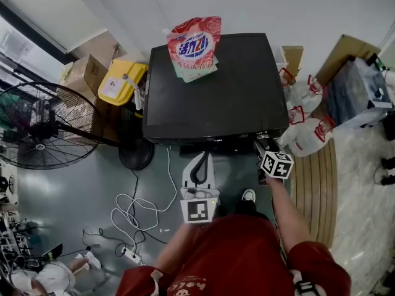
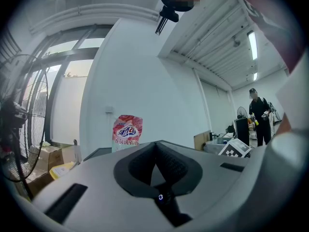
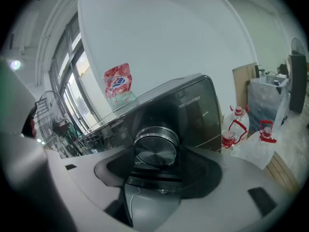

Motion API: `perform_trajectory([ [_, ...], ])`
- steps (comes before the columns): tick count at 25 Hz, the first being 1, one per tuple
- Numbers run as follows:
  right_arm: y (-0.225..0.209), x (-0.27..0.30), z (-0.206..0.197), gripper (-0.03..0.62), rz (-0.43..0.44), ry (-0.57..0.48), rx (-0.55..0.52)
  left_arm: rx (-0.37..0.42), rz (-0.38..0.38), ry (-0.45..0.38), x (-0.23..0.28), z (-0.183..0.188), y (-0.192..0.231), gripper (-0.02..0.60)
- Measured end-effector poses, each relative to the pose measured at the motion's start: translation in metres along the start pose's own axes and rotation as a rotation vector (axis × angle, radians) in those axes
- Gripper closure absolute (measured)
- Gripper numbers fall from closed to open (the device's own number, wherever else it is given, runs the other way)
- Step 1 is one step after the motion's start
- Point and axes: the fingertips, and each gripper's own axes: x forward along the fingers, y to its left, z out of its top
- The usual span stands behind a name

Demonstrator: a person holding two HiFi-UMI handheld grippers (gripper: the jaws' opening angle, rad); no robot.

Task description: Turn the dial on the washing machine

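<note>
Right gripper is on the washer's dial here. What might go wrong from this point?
1. The dial is smooth, shiny metal, so the right gripper, closed around it, may slip round it instead of turning it.
2. The detergent pouch stands upright at the rear edge of the washing machine. A hard push or jolt on the front might tip it over.

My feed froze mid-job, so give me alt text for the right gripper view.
The right gripper is closed around the round metal dial on the front of the dark washing machine. A red pouch stands on the machine's top, with a fan at left and plastic jugs on the floor at right.
</note>
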Motion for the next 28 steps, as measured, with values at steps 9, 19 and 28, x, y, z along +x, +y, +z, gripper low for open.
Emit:
perform_trajectory([
  [9,0.0015,0.0007,-0.0014,0.306,0.092,-0.026,0.164,0.012,-0.007,0.008,0.0011,-0.0007,-0.0012,0.572],
  [19,-0.0014,-0.001,0.0011,0.306,0.172,-0.071,0.358,0.007,-0.008,0.006,0.0016,-0.0022,-0.0037,0.572],
  [28,-0.0006,-0.002,0.0029,0.306,0.21,-0.086,0.43,0.008,-0.01,0.006,0.0015,-0.0001,-0.0051,0.572],
])
